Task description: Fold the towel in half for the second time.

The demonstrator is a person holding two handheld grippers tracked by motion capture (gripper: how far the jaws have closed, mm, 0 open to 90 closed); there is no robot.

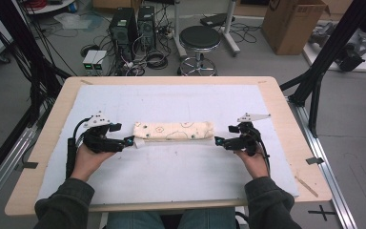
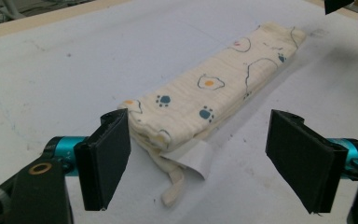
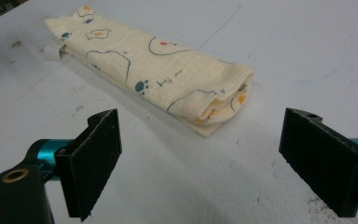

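With the folded cloth [image 1: 174,130] lying lengthwise mid-mat between them, the left gripper [image 2: 198,154] and right gripper [image 3: 200,163] are both gaping wide and empty, so each should be closing squarely over its end (catching every layer, not just the top).

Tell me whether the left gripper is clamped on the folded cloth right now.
No: in the left gripper view the left gripper has its jaws spread wide, with the end of the folded cloth lying loose between them.
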